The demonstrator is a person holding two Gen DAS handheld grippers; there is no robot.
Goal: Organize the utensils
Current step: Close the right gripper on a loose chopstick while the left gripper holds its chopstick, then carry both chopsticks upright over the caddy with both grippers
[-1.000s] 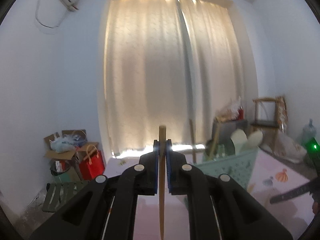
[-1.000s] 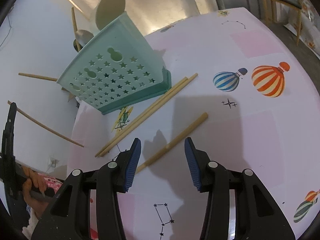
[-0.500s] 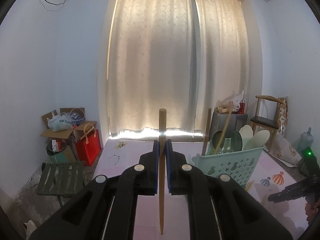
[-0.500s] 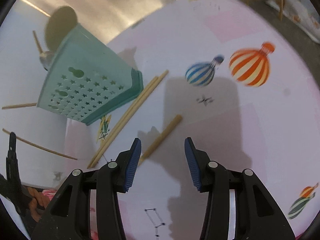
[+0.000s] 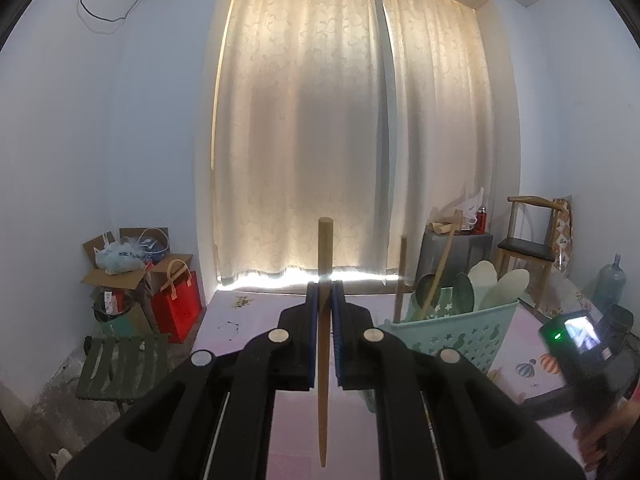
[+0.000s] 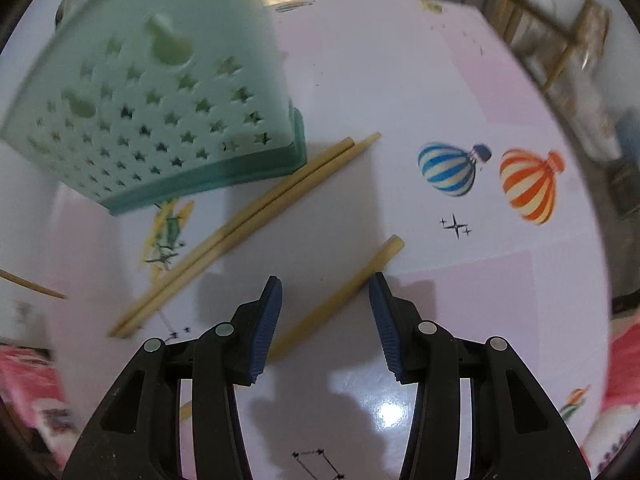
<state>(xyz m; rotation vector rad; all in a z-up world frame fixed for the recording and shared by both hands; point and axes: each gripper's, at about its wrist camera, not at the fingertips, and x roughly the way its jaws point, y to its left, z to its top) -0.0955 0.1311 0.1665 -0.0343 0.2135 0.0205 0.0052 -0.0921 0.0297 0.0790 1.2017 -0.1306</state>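
While the left gripper (image 5: 325,308) pinches one upright chopstick (image 5: 324,360) between its pressed-together pads, the right gripper (image 6: 325,312) hangs over the balloon-print table (image 6: 460,100) with its jaws spread and nothing in them — a loose chopstick (image 6: 340,292) lies slantwise right beneath that gap. Two more chopsticks (image 6: 248,224) lie side by side, touching, their far ends just beside the foot of the teal basket (image 6: 160,92), which in the left view already stands holding spoons and spatulas (image 5: 500,284). Judging the step as a pickup of the single stick: better to roll the wrist so the pads sit square across the shaft, not along it, come down on its thicker half, and close only once both pads straddle the wood — a slanted bite would likely spin it away.
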